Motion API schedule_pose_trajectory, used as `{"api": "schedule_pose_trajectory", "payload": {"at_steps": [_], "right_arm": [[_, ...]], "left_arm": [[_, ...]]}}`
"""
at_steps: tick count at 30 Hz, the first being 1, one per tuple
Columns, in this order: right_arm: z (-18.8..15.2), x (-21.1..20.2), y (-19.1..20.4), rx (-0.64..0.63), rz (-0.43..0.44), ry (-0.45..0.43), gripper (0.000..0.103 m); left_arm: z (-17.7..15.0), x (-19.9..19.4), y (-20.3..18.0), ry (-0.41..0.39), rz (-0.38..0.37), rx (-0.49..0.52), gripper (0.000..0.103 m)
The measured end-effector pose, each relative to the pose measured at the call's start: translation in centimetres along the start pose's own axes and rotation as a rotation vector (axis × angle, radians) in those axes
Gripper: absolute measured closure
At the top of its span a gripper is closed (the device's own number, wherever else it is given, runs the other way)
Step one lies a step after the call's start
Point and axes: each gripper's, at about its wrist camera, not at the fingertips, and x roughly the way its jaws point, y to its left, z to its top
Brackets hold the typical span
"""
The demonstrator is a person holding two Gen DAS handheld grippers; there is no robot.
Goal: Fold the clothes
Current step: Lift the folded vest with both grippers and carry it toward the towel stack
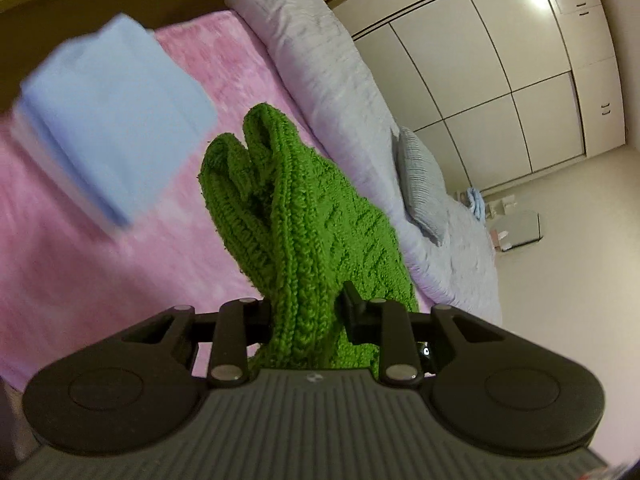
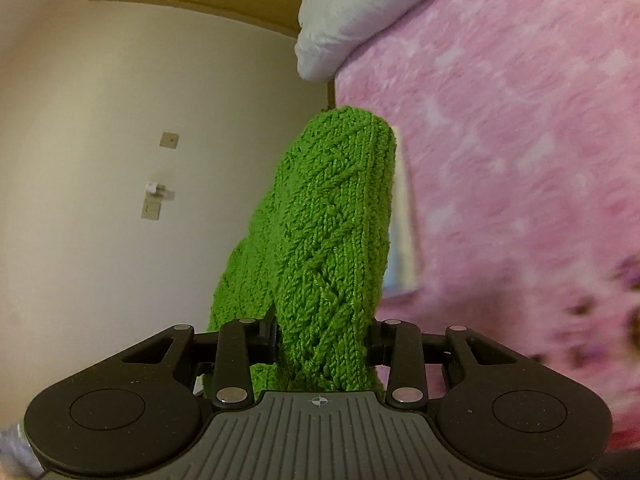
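Observation:
A green cable-knit garment (image 1: 304, 216) is gripped by both grippers and held up above the pink bed cover (image 1: 100, 264). My left gripper (image 1: 306, 316) is shut on a bunched part of it, which rises in folds in front of the camera. My right gripper (image 2: 322, 340) is shut on another part of the same green knit (image 2: 328, 232), which stands up in a thick fold. A folded light blue cloth (image 1: 116, 116) lies on the pink cover, up left of the left gripper, blurred.
A grey duvet (image 1: 332, 80) is rolled along the bed's far side, with a small grey pillow (image 1: 420, 176). White wardrobe doors (image 1: 500, 80) stand beyond. In the right wrist view the pink cover (image 2: 520, 140), a white pillow (image 2: 352, 16) and a beige wall (image 2: 120, 160) show.

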Motion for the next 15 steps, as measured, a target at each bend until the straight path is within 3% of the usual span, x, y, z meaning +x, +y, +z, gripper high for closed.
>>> {"api": "schedule_pose_trajectory", "payload": {"at_steps": [7,15], "right_arm": [[0.7,12.6,3.6,0.029,-0.013,-0.006,0.068],[4.6,22.7,2.5,-0.011,-0.065,-0.048,0.068]], "left_arm": [[11.3,-0.5,6.6,0.039,0.021,0.043,0.079],[20.3,5.4,12.6,0.068,0.024,0.091,0.078]]}}
